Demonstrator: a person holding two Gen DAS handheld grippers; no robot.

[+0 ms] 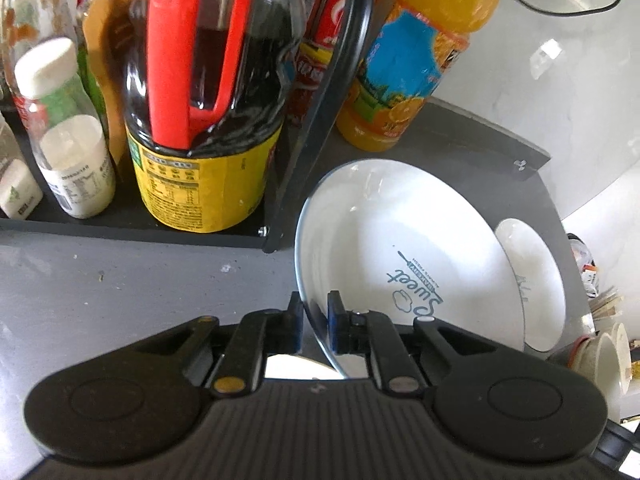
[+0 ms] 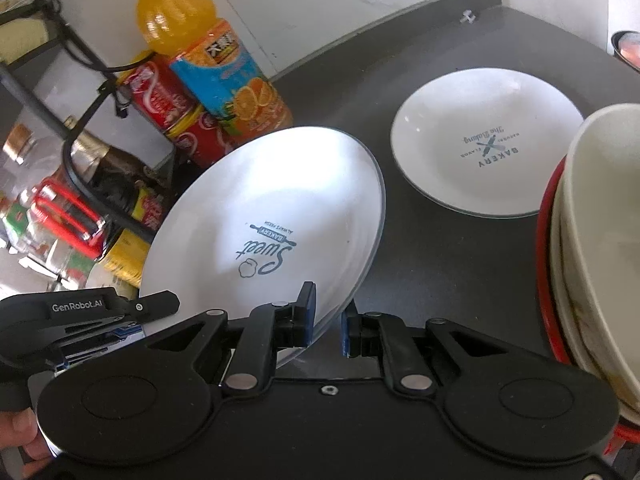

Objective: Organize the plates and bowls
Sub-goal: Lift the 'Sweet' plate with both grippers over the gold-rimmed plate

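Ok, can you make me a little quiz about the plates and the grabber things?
1. True or false: both grippers pinch the rim of the Sweet plate.
2. Which lies flat on the dark table? A) Sweet plate B) Bakery plate C) orange juice bottle
3. Fill in: the stacked bowls stand at the ___ edge of the right wrist view.

Key: 1 true, left gripper and right gripper both clamp it; 2 B; 3 right.

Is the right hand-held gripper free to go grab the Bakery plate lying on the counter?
Probably not yet: the right hand-held gripper is shut on the Sweet plate's rim. The counter path to the Bakery plate looks clear.
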